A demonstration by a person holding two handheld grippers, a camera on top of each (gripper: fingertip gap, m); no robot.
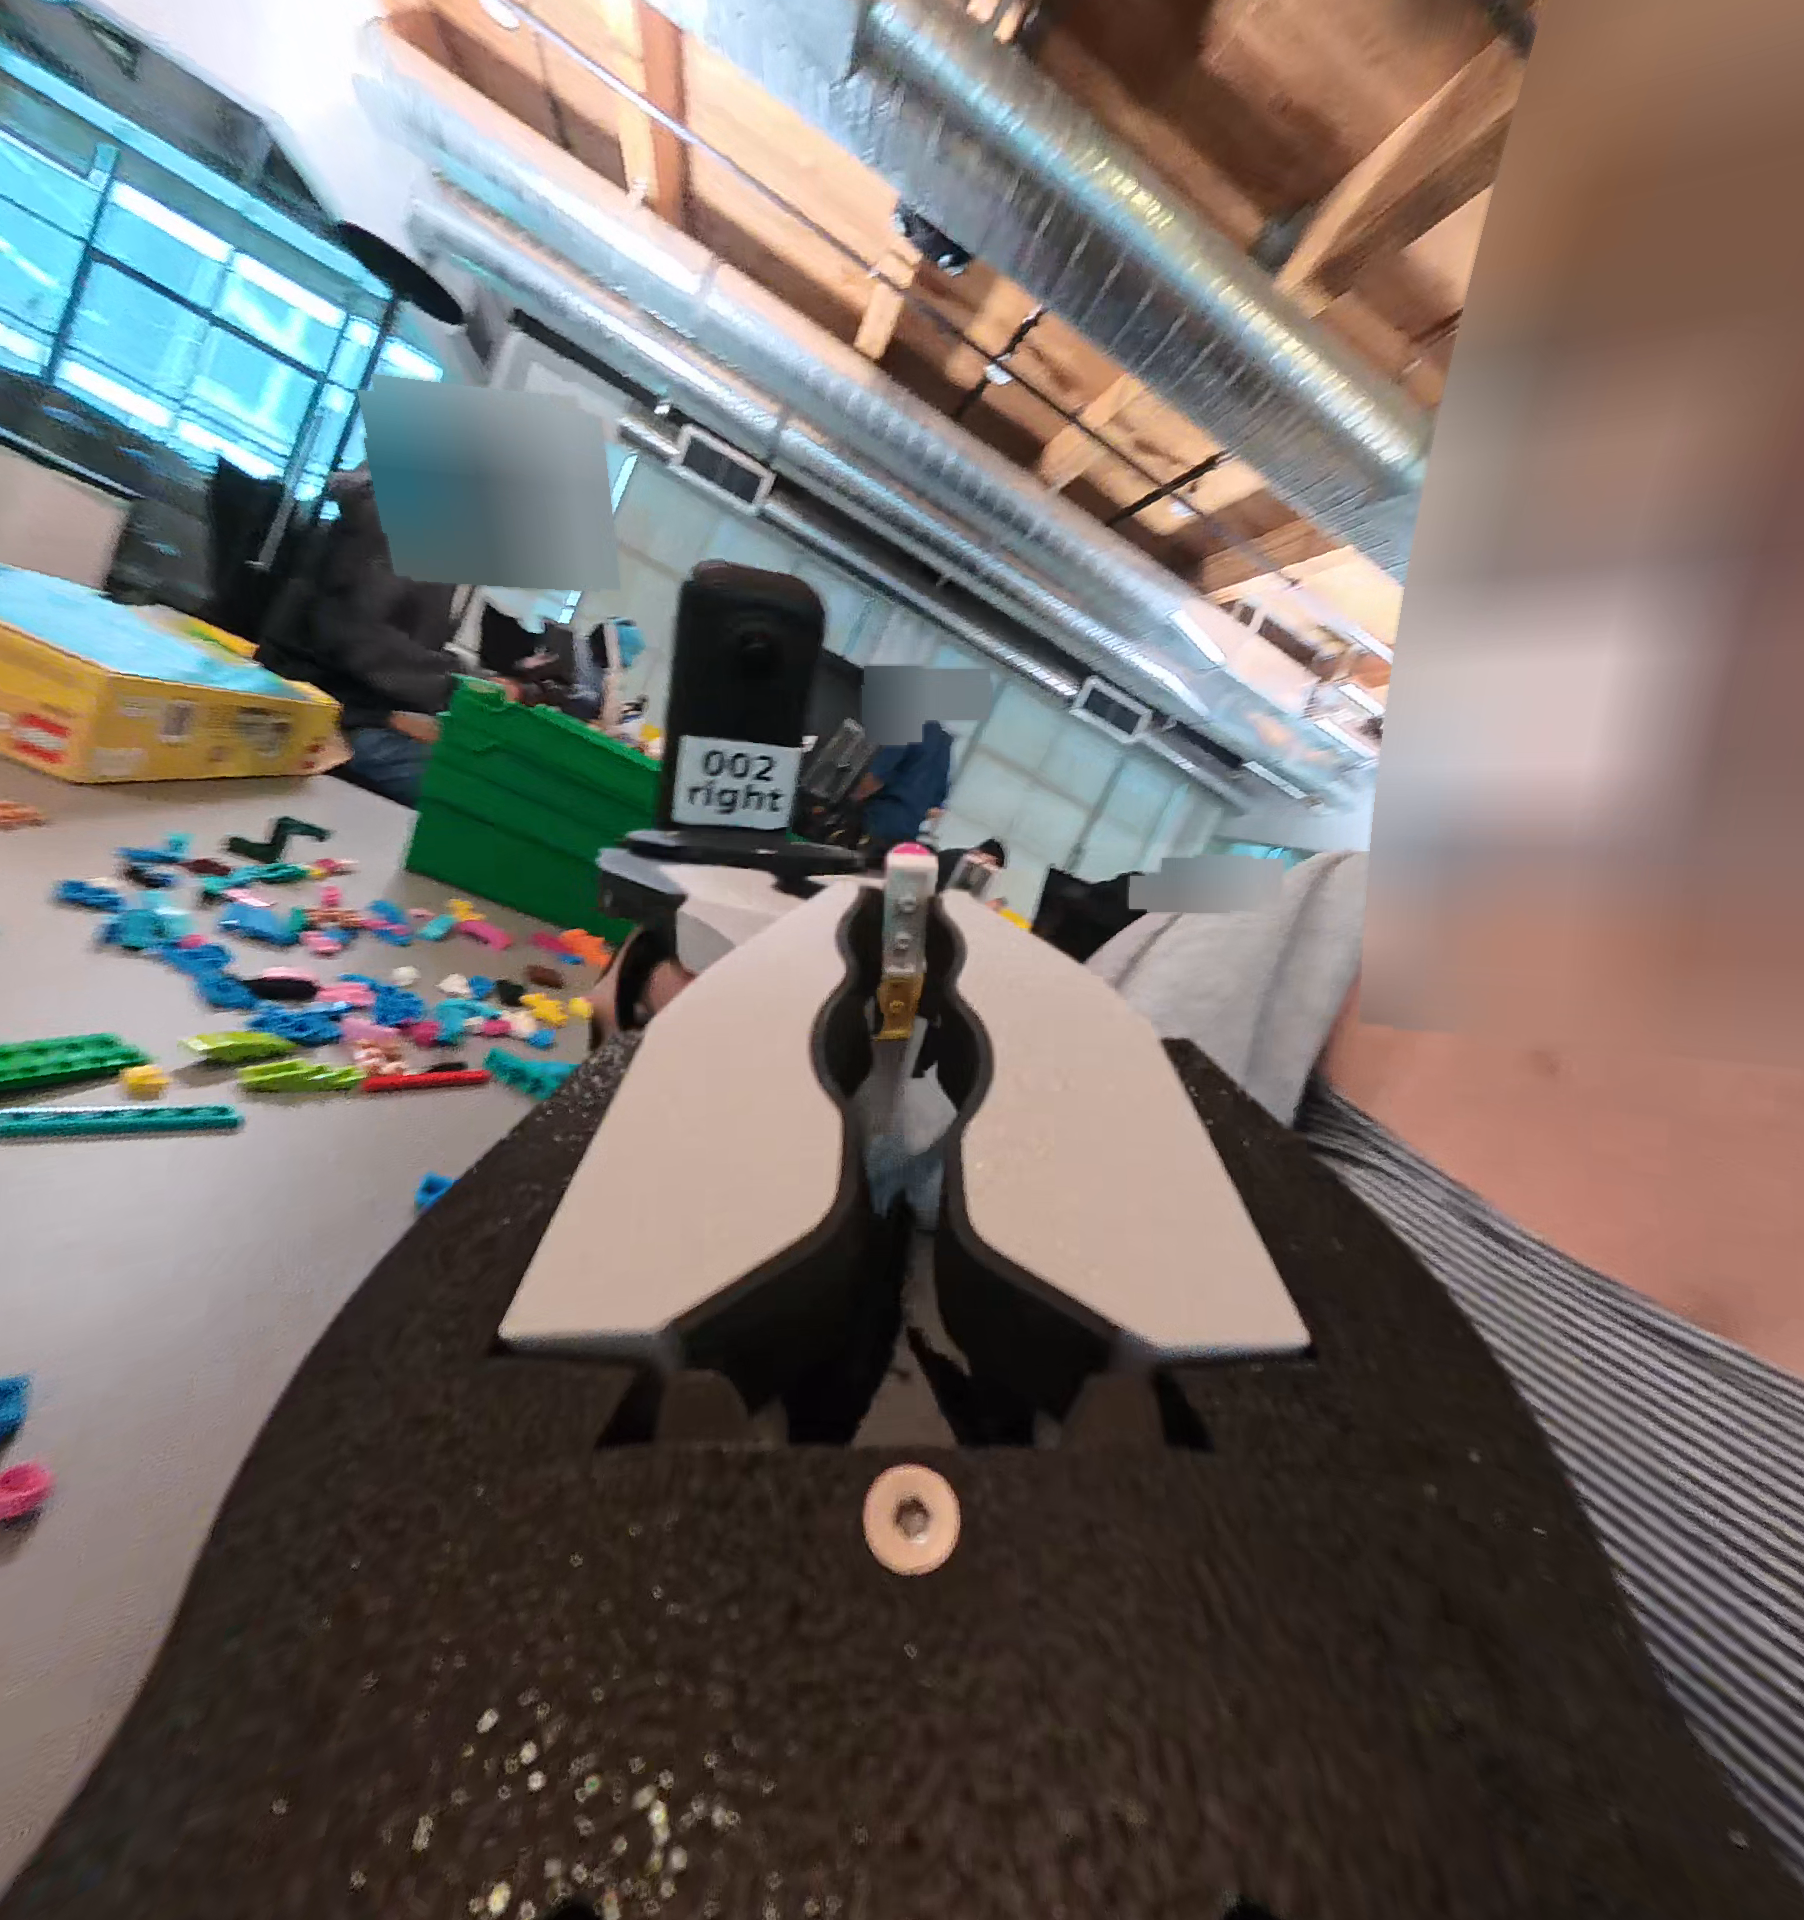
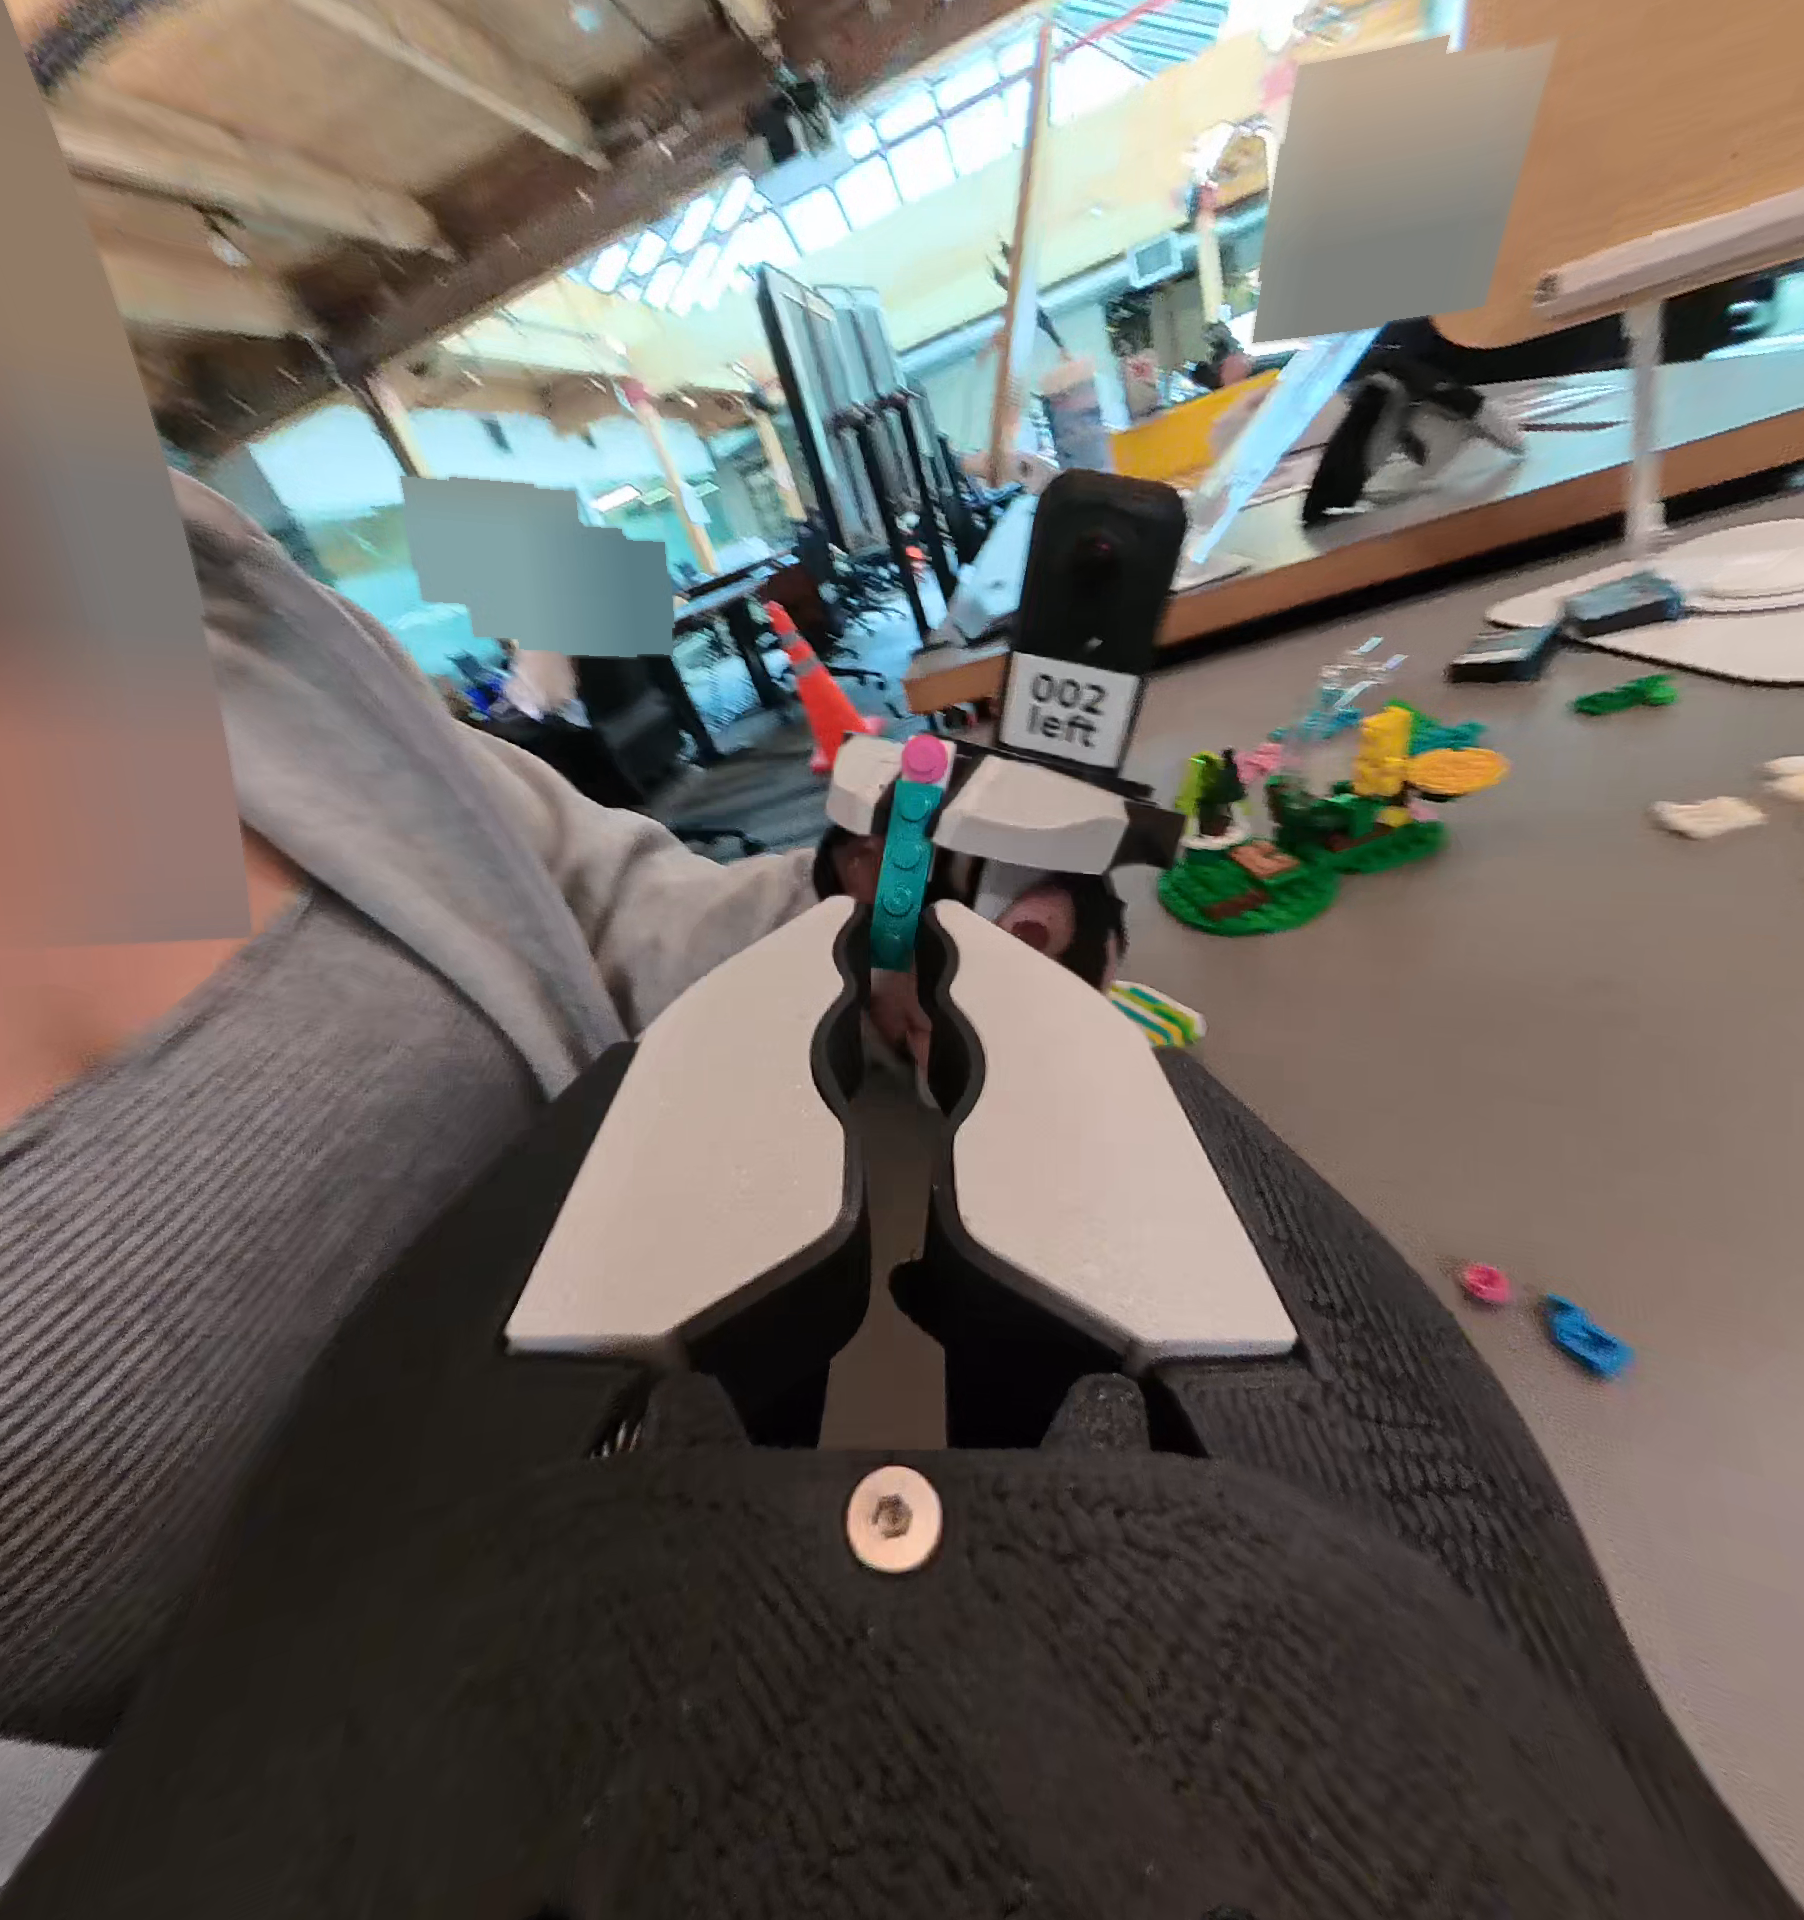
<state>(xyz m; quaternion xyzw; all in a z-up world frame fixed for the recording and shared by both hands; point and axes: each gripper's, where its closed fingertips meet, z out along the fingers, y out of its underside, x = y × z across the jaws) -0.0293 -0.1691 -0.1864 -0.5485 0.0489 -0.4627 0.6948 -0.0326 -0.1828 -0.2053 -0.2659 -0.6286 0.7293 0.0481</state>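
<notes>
Between both fingers (image 2: 1033,810): teal strip (image 2: 900,883).

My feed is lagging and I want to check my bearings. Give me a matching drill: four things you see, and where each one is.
Things:
1. teal strip with pink stud
2. green crate
3. green brick garden
4. yellow box

Places:
A. lying flat at the far left of the table
B. on the table, to the right of the left tool
C. gripped at one end by the left tool and at the other by the right tool
D. standing behind the scattered loose bricks

Pairs: 1-C, 2-D, 3-B, 4-A
</notes>
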